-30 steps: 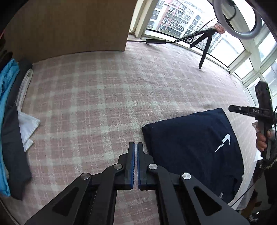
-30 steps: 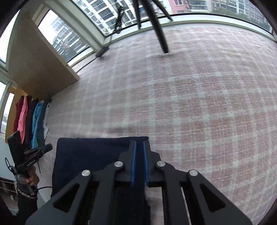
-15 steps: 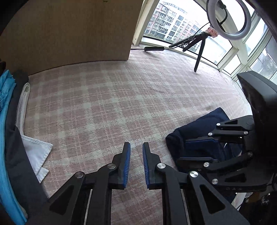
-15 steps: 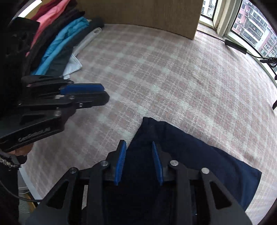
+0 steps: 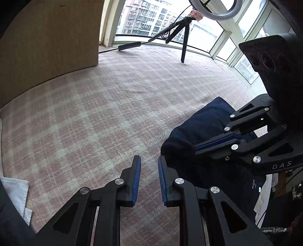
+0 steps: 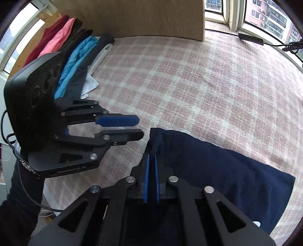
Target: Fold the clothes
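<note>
1. While my left gripper (image 5: 149, 160) is hovering with its blue pads spread apart and nothing between them, I am looking through the left wrist camera over the pink plaid cover (image 5: 106, 113). The navy garment (image 5: 204, 123) is lying at about three o'clock from those open fingers. My right gripper (image 5: 197, 147) is coming in from four o'clock, its fingers pinched together on a bunched corner of that cloth. A tripod (image 5: 181, 32) is standing at one o'clock near the window, and a white cloth (image 5: 15, 189) is showing at eight o'clock.

2. Through the right wrist camera, my right gripper (image 6: 151, 159) is clamping the garment's near corner, the pads nearly meeting with dark fabric rising between them at twelve o'clock. The navy garment (image 6: 217, 166) is spreading away toward three and four o'clock on the plaid cover (image 6: 189, 85). My left gripper (image 6: 138, 126) is hanging at ten o'clock, just beside the corner but not touching it, its fingers parted and empty. A row of folded clothes (image 6: 75, 49) is lying at eleven o'clock along the wooden board (image 6: 132, 17).
</note>
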Demonstrator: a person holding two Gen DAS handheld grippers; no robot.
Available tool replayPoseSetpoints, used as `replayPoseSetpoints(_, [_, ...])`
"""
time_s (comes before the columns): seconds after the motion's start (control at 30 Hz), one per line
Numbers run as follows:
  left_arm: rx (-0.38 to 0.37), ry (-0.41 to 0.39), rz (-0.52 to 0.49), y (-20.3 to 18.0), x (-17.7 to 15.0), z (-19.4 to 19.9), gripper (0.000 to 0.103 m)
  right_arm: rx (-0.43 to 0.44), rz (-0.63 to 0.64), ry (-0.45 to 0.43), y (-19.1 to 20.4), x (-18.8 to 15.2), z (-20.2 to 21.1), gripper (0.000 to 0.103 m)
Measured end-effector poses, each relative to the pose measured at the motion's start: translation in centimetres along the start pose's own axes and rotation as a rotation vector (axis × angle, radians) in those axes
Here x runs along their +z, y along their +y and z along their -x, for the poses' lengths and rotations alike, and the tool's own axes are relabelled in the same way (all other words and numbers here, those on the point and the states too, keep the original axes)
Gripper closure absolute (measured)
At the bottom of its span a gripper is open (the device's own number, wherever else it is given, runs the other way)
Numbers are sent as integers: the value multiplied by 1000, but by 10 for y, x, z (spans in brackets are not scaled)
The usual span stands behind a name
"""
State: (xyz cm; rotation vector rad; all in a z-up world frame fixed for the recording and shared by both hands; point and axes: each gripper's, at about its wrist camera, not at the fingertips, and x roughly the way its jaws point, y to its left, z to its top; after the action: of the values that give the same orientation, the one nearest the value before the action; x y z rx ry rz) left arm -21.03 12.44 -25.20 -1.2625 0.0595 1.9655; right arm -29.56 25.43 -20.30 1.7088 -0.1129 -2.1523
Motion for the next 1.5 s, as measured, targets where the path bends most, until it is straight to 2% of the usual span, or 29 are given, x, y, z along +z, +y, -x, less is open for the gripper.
replayPoseSetpoints(0.17, [-45,3,-57,-17,15,-9,87,20,-9,-23,2,0,14,98])
replayPoseSetpoints(0.2, [-44,-9,-46,-17,18,-9,99,35,-7,-24,2,-1,14,98])
replayPoseSetpoints(0.27, [-24,8,28,-6,24,-13,101,71,-3,-26,3,-3,15,99])
replayPoseSetpoints(0.3, [-22,20,81,3,26,-18,100,123,7,1,3,-4,10,100])
replayPoseSetpoints(0.37, [-43,33,181,22,25,-25,99,152,18,89,10,-12,-5,99])
replayPoseSetpoints(0.4, [-67,29,210,27,24,-26,98,145,22,93,10,-17,-5,98])
replayPoseSetpoints(0.47, [-56,21,193,25,20,-22,90,146,22,43,2,-26,9,98])
replayPoseSetpoints(0.53, [-37,25,173,25,16,-14,90,137,-38,-11,-24,-30,28,98])
replayPoseSetpoints(0.57, [-24,26,176,27,14,-9,90,106,-77,-48,-42,-31,39,98])
replayPoseSetpoints(0.67, [20,0,228,36,11,14,90,-66,-178,-124,-95,-32,61,98])
replayPoseSetpoints(0.73, [1,-30,226,27,18,28,90,-49,-256,-140,-128,-33,63,98])
replayPoseSetpoints(0.83, [-54,-55,122,-4,30,25,85,26,-344,-116,-169,-35,50,97])
replayPoseSetpoints(0.87, [-37,-40,119,-7,31,17,81,18,-349,-89,-177,-36,42,97])
replayPoseSetpoints(0.9, [1,-11,135,-4,29,6,81,-36,-348,-78,-184,-39,42,101])
replayPoseSetpoints(0.97, [78,47,167,2,25,-15,95,-58,-383,-116,-195,-51,62,97])
replayPoseSetpoints(1.07, [107,9,224,3,6,1,93,-38,-436,-197,-210,-80,103,91])
replayPoseSetpoints(1.17, [143,4,215,-21,-39,16,85,-130,-424,-231,-208,-127,137,89])
replayPoseSetpoints(1.27, [180,18,209,-49,-90,30,85,-252,-402,-210,-196,-183,149,89])
replayPoseSetpoints(1.33, [184,56,246,-68,-130,34,85,-276,-401,-178,-188,-222,153,89])
replayPoseSetpoints(1.43, [151,88,308,-94,-179,24,85,-291,-366,-135,-165,-260,142,89])
replayPoseSetpoints(1.5, [151,100,310,-100,-191,5,85,-291,-326,-109,-152,-274,131,89])
